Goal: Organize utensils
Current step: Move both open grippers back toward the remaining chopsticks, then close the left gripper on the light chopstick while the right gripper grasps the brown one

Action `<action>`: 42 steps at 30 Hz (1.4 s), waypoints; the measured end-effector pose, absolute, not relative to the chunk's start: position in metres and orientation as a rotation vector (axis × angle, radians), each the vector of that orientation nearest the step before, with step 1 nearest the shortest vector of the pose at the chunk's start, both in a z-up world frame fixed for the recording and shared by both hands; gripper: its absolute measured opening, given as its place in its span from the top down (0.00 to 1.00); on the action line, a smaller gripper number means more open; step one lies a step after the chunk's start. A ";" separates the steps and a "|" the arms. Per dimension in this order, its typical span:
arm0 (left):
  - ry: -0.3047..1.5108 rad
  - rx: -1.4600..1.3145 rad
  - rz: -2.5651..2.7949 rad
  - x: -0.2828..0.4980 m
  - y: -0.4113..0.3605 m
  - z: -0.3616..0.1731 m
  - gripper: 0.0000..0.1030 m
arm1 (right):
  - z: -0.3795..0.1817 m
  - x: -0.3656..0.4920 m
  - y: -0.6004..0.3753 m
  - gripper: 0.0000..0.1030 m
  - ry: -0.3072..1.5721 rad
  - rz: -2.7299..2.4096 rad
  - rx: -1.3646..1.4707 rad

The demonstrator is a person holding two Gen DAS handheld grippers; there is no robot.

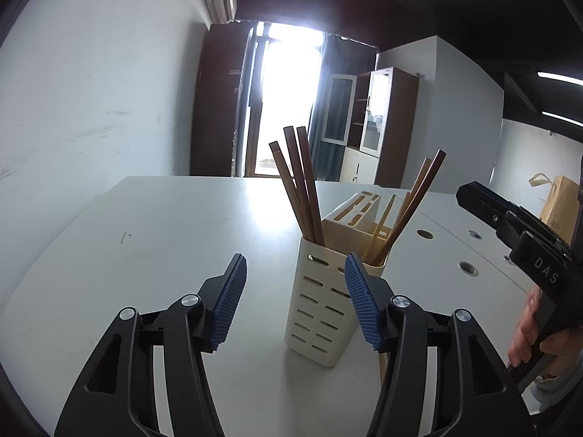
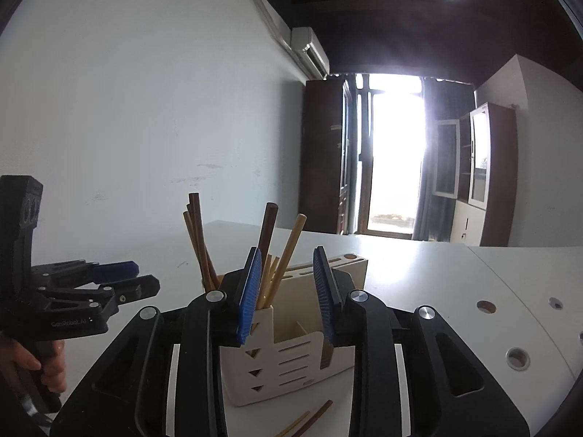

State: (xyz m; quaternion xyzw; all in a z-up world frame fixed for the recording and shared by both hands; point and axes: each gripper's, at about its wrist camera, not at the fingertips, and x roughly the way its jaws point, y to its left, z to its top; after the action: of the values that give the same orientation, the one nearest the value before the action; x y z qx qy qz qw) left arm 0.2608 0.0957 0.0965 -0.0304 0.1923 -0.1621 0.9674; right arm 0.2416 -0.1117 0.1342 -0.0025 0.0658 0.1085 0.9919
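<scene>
A cream slotted utensil holder (image 1: 320, 309) stands upright on the white table (image 1: 164, 225), with a cream knife block (image 1: 359, 216) just behind it. Dark brown chopsticks (image 1: 300, 185) lean to the left in one compartment of the holder, and lighter wooden chopsticks (image 1: 411, 204) lean to the right in another. The left gripper (image 1: 295, 300) hangs low over the table in front of the holder, its blue ribbed pads set well apart with nothing between them; its right pad overlaps the holder's near corner in the left wrist view, though contact cannot be told. The right gripper (image 2: 288, 291) faces the holder from the other side, its jaws parted a moderate way and gripping nothing; the holder (image 2: 288, 357) and its pale chopsticks (image 2: 286, 255) show through the gap beyond the pads. Two loose chopsticks (image 2: 306, 420) lie flat on the table just in front of the holder, beneath the right gripper. A person's hand (image 1: 535, 331) grips the right gripper's handle at the edge of the left wrist view.
</scene>
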 end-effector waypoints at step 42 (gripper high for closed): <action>0.773 0.493 -0.745 0.170 0.028 -0.042 0.11 | -0.022 0.304 -0.155 0.36 0.821 -0.060 0.140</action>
State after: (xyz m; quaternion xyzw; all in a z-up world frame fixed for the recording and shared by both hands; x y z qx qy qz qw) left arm 0.1700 0.0275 -0.0418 0.2325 0.3645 -0.3513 0.8305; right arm 0.3042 -0.1545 -0.0222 0.0679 0.3988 -0.0292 0.9141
